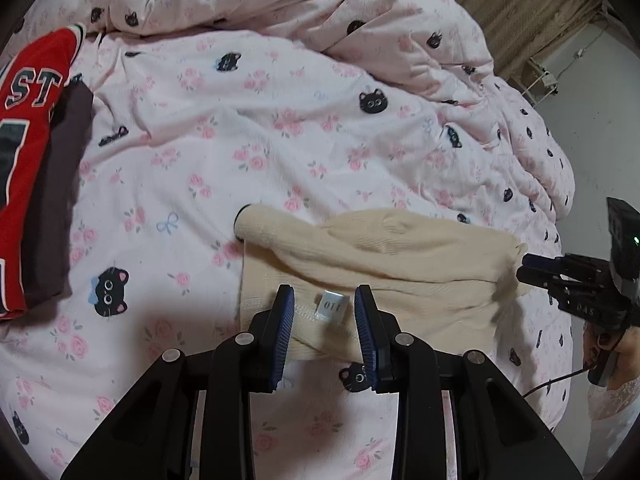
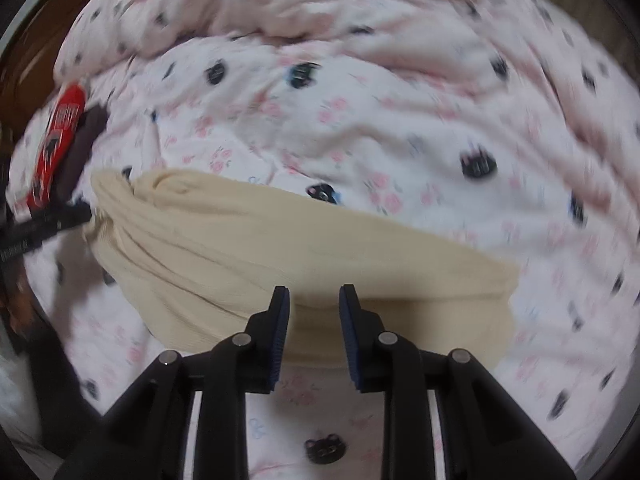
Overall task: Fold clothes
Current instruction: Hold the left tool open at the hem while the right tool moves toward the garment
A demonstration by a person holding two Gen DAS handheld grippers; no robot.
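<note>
A cream knit garment lies partly folded on the pink cat-print bed sheet, with a sleeve across its top and a white size label at its near edge. My left gripper is open, its blue pads on either side of the label just above the near hem. In the right wrist view, which is blurred by motion, the same garment lies ahead and my right gripper is open over its near edge. The right gripper also shows in the left wrist view at the garment's right end.
A folded red jersey on a dark brown garment lies at the left of the bed. A bunched pink duvet fills the back. The bed's right edge drops to a grey floor.
</note>
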